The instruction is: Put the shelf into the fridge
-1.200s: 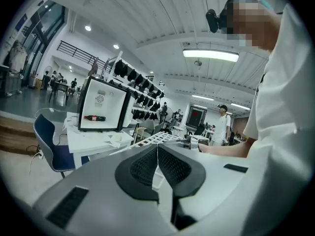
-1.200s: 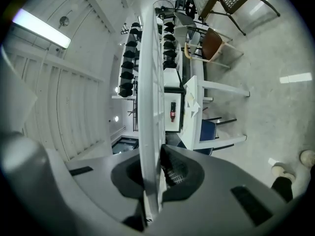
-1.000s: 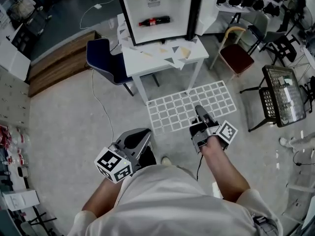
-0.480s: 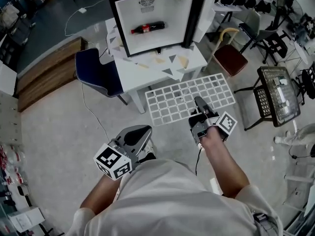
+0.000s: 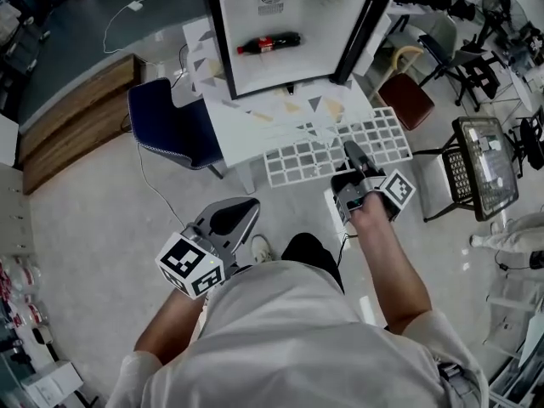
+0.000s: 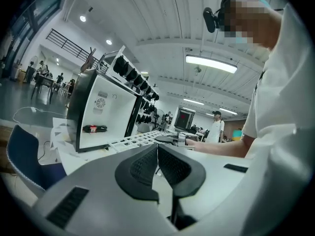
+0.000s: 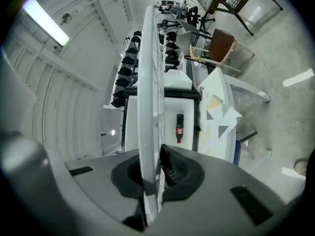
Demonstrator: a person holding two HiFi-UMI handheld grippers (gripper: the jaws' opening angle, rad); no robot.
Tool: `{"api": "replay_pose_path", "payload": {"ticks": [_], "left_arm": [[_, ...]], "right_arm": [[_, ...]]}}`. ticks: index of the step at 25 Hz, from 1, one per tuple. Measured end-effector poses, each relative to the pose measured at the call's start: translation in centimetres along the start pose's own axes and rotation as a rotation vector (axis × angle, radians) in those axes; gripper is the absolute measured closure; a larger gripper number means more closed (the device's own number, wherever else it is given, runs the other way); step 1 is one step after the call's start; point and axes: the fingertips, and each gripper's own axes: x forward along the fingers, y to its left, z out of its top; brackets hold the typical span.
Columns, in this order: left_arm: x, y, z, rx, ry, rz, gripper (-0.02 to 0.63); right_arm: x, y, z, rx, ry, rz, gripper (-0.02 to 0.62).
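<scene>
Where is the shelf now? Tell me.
Head view, centre right: the white grid shelf is clamped in the right gripper jaws, held over the white table front edge, before the open fridge.

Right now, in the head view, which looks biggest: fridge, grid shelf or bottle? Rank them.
Largest: the fridge.
Next: the grid shelf, though it is nearer the camera.
Smallest by far: the cola bottle.

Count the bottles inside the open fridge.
1. The bottle lies on its side on the fridge floor, left of centre. The interior shows fully, so none seems hidden.
</scene>
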Motion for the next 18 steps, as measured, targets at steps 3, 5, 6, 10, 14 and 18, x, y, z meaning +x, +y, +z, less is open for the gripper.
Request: {"api": "replay_pose_path", "payload": {"ticks": [3,5,6,10,14,18], "left_arm": [[-0.1,1.6,0.8,-0.009,-0.011,0.014,0.588],[0.2,2.6,1.3,-0.006,-0.015,0.028,0.588],[0.4,3.2,1.4,-0.004,-0.015,0.036,0.588],[1.2,5.2,1.8,-0.013,-0.007,0.073,0.588],[3.0,6.6,3.2,-0.008,-0.003,0.097,0.588],[4.5,8.3,4.3,-0.001,0.005,0.118,0.588]], "right_arm": [[2.4,0.0,-0.1,0.009,0.011,0.0,0.571],[4.1,0.4,0.1,0.006,0.022,0.009,0.571],[5.1,0.6,0.3,0.005,0.026,0.017,0.571],[8.4,0.5,0.8,0.019,0.045,0.033,0.571],[11.9,1.1,2.0,0.03,0.07,0.047,0.571],[15.0,1.2,2.8,0.038,0.083,0.053,0.571]]}}
